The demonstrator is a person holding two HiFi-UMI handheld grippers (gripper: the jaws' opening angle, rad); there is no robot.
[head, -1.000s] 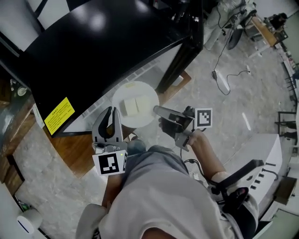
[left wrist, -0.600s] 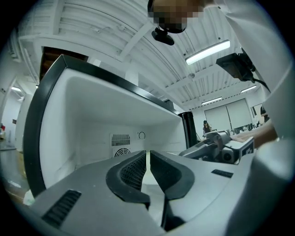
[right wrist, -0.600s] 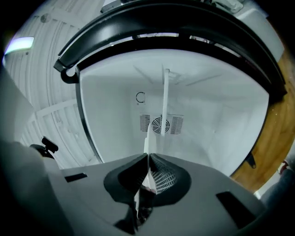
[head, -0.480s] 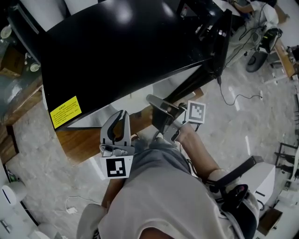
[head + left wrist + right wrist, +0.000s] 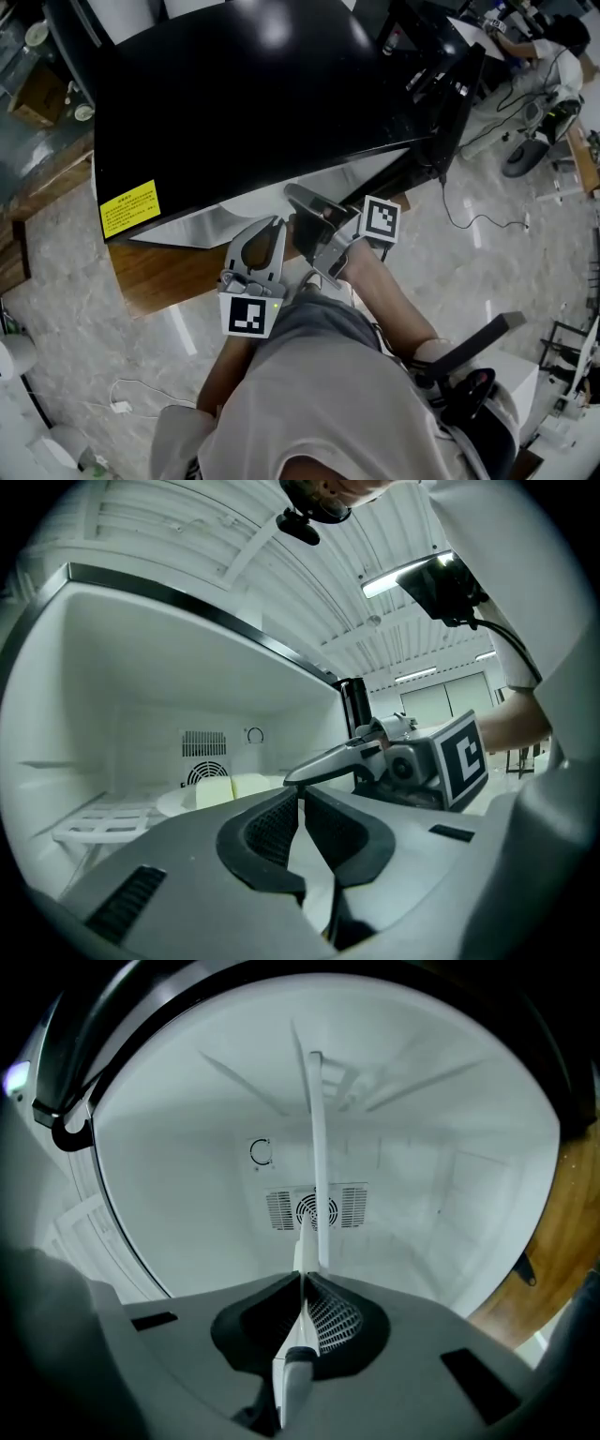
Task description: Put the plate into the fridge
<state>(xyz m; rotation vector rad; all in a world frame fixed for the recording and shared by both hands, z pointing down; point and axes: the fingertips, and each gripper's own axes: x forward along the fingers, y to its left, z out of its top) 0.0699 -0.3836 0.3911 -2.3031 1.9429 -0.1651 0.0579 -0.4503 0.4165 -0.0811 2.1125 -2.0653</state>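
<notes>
The white plate [image 5: 178,802] with pale food blocks [image 5: 214,789] is inside the open fridge [image 5: 187,667], beside a white rack. My right gripper [image 5: 292,778] is rolled on its side and shut on the plate's rim. Its own view shows the plate edge-on [image 5: 316,1147], running away from the closed jaws [image 5: 302,1274]. In the head view the black fridge top [image 5: 244,84] hides the plate, and the right gripper [image 5: 292,194] reaches under it. My left gripper [image 5: 279,223] sits just left of it at the fridge mouth. Its jaws [image 5: 300,797] have been closing and now meet on nothing.
The fridge's black door [image 5: 441,103] stands open to the right. A wooden floor strip [image 5: 169,272] lies under the fridge front. A fan grille [image 5: 316,1208] is on the back wall. A cable [image 5: 122,405] lies on the floor at lower left.
Both grippers have moved in toward the fridge. The plate, earlier in plain sight in front of the opening, has gone under the black top. The left gripper has closed up on the right one.
</notes>
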